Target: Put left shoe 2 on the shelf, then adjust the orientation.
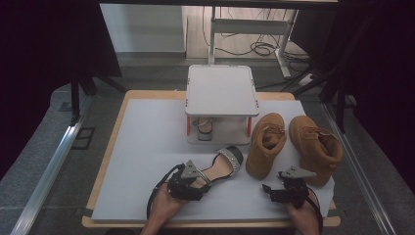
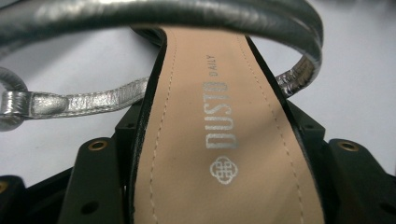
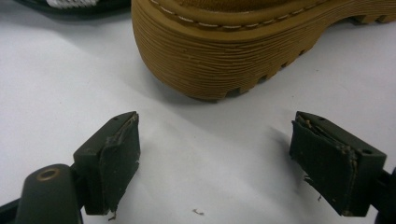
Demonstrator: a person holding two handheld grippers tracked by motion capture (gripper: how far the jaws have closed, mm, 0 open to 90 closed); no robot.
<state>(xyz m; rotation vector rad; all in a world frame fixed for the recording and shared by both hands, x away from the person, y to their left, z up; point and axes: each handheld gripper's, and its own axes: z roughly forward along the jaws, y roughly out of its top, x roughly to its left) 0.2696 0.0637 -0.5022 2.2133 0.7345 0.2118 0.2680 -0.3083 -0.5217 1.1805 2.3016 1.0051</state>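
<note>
A silver-strapped sandal (image 1: 222, 164) with a tan insole lies on the white mat near the front. My left gripper (image 1: 195, 182) is shut on its heel end. In the left gripper view the insole (image 2: 219, 130) runs up between the black fingers (image 2: 88, 182), which press on its edges, and the silver ankle strap (image 2: 140, 18) arches overhead. My right gripper (image 1: 269, 192) rests low on the mat at the front right, open and holding nothing. Its own view (image 3: 231, 161) looks at the ribbed sole of a tan boot (image 3: 243, 51) a short way ahead.
Two tan boots (image 1: 266, 144) (image 1: 318, 147) stand on the right of the white mat (image 1: 147, 142). A white two-level rack (image 1: 221, 90) sits at the back middle, with another sandal (image 1: 204, 128) on its lower level. The wooden table edge (image 1: 105, 161) borders the mat.
</note>
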